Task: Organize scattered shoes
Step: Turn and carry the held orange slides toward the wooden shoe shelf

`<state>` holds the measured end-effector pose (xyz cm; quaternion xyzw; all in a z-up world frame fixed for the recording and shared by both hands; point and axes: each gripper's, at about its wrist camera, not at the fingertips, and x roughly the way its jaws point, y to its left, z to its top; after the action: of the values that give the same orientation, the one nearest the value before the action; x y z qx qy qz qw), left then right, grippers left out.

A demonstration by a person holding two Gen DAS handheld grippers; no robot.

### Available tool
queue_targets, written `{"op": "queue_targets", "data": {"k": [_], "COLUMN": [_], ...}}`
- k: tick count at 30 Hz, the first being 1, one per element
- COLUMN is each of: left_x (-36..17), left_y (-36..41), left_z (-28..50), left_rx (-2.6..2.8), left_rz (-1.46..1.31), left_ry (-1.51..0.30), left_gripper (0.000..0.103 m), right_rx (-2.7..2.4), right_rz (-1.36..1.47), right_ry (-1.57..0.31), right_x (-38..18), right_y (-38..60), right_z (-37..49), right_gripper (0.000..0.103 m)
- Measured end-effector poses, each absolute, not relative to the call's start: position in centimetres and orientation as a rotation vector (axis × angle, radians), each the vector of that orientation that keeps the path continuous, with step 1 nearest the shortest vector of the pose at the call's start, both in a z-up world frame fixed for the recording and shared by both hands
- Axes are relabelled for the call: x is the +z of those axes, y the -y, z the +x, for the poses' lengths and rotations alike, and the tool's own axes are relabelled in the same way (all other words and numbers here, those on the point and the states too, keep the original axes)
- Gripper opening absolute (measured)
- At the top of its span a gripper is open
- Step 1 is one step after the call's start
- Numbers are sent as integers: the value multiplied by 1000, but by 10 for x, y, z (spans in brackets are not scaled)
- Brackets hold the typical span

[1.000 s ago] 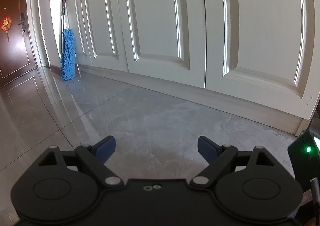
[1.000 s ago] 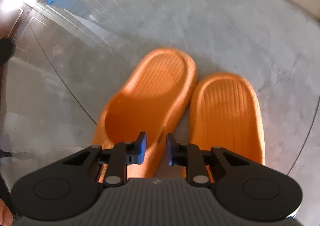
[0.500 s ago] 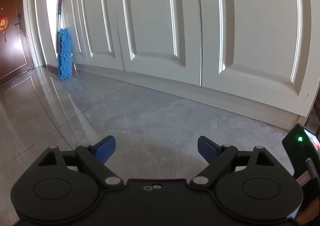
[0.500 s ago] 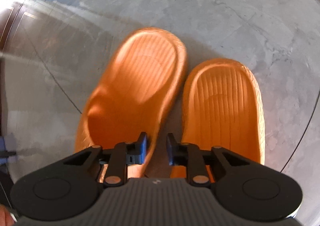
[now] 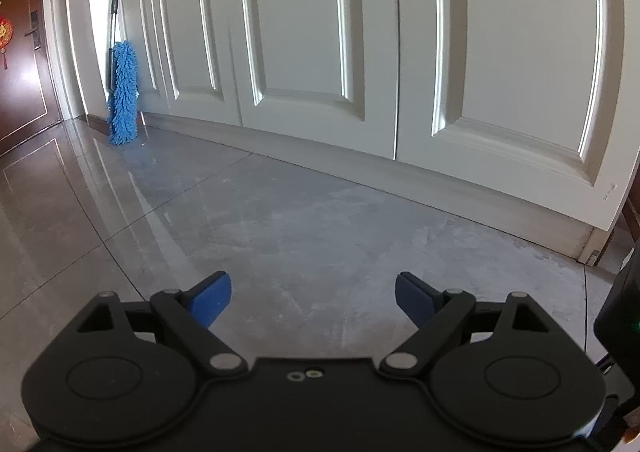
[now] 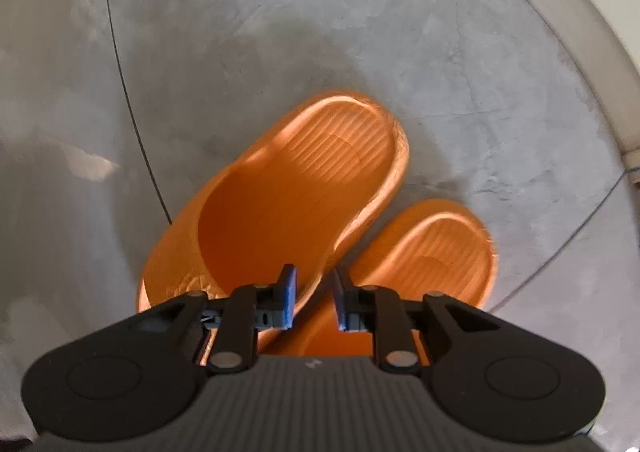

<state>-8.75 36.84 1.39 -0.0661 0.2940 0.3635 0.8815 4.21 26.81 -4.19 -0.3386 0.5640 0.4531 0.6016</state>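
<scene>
In the right wrist view, two orange slippers show against the grey floor. My right gripper (image 6: 315,298) is shut on the side rim of the left orange slipper (image 6: 296,196), which hangs tilted above the floor and overlaps the other one. The right orange slipper (image 6: 436,252) lies flat below it, partly hidden by the raised slipper and my fingers. In the left wrist view my left gripper (image 5: 313,296) is open low over bare floor, with nothing between its blue pads. No shoe appears in that view.
White panelled cabinet doors (image 5: 312,52) with a grey baseboard run along the far side of the tiled floor (image 5: 304,220). A blue duster (image 5: 123,92) leans at the cabinet's left end beside a brown door (image 5: 20,64). The baseboard (image 6: 592,52) curves past the slippers' upper right.
The right gripper has lifted the left slipper off the floor, tilted it and swung it over the right slipper. The left gripper stayed open and turned slightly to the left.
</scene>
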Motion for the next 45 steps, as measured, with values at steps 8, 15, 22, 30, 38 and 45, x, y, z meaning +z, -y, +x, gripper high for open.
{"op": "queue_targets", "data": {"k": [8, 15, 22, 30, 38, 45], "left_x": [12, 14, 15, 13, 14, 17], "left_y": [-362, -354, -346, -295, -229, -173], "left_z": [-82, -81, -74, -44, -8, 15], "left_rx": [726, 700, 674, 519, 395, 274], "left_rz": [-144, -126, -151, -57, 60, 163], "left_ry": [-614, -607, -609, -611, -597, -560], "left_gripper": [90, 90, 90, 90, 90, 90], "right_rx": [922, 914, 997, 889, 701, 626], "right_rz": [-579, -470, -520, -360, 85, 321], "right_ry": [-1467, -1537, -1534, -1455, -1166, -984], "right_x": [-37, -47, -46, -37, -10, 0], "right_y": [-247, -229, -186, -64, 94, 172], "right_z": [68, 68, 58, 106, 149, 137], "right_gripper": [75, 30, 21, 17, 15, 7]}}
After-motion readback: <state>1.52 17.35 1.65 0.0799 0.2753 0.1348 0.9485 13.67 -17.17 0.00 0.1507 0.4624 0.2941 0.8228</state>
